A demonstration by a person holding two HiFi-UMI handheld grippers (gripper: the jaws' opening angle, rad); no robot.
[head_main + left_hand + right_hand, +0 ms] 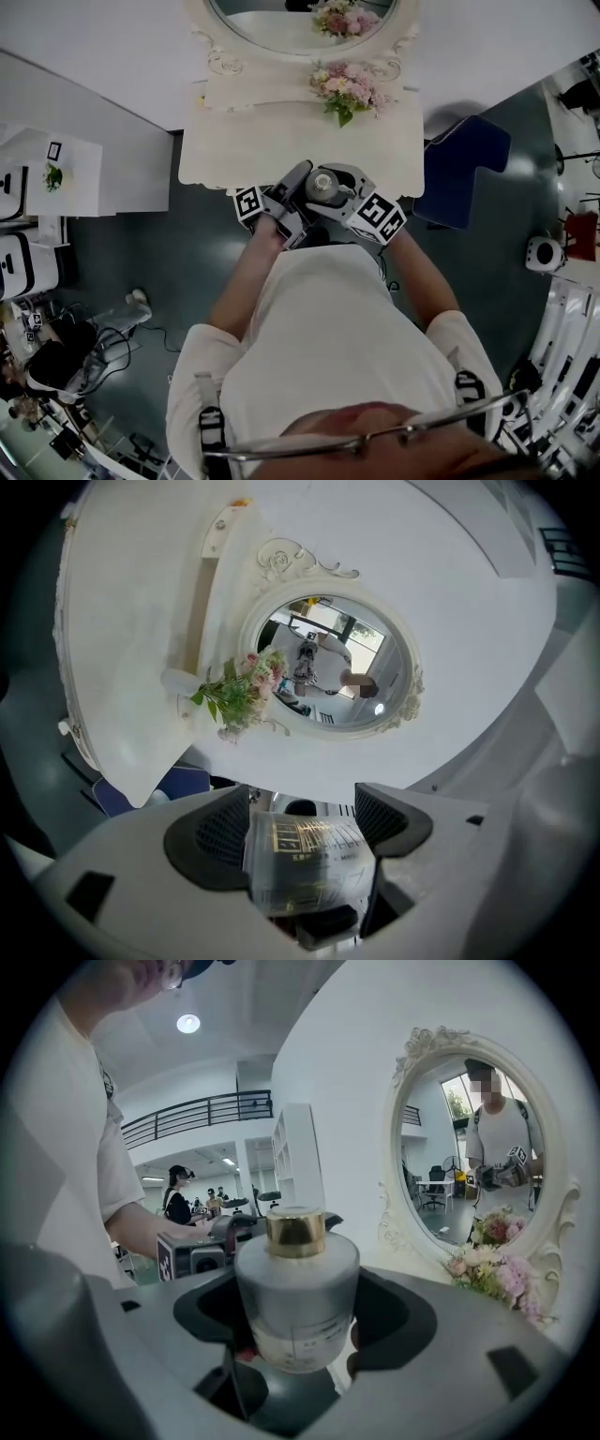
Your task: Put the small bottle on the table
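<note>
Left gripper (305, 841) and right gripper (298, 1321) both clamp the bottle (296, 1302), jaws part-open around it, gold cap up, and in the head view it sits mid-frame at the table's (225, 155) near edge, flowers (347, 89) and mirror (281, 28) up top.

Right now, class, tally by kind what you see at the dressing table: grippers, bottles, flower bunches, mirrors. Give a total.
Grippers: 2 (left gripper, right gripper, both on the bottle)
Small bottle: 1
Flower bunch: 1 (its reflection not counted)
Mirror: 1
Total: 5
</note>
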